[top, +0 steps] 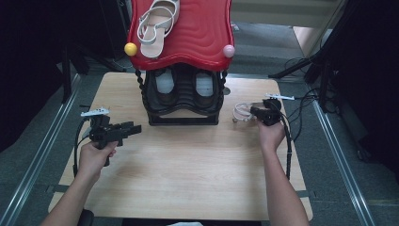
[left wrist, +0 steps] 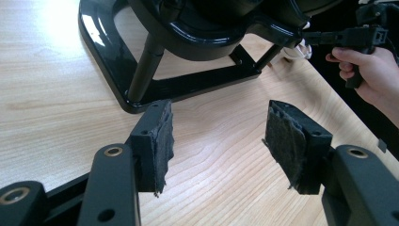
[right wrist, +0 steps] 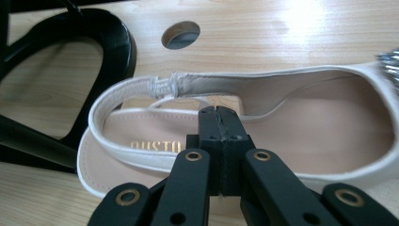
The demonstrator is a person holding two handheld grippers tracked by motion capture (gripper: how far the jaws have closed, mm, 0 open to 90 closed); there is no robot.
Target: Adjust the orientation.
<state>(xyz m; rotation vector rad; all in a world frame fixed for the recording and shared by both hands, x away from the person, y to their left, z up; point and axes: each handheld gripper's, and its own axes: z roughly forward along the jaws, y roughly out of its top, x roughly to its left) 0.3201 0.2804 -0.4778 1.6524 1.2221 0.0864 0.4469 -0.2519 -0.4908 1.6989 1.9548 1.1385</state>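
High view looks down; both tool views, close, share the table (top: 188, 160).

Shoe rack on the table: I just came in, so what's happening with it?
A person holds a gripper in each hand. The right gripper is clamped on the side strap of a white sandal lying on the table right of the black shoe rack. The left gripper hangs open and empty. Another sandal lies on the red top shelf.

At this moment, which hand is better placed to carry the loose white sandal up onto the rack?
Right. The right gripper is shut on the side strap of the white sandal beside the shoe rack. The left gripper stands open over bare table on the rack's far side.
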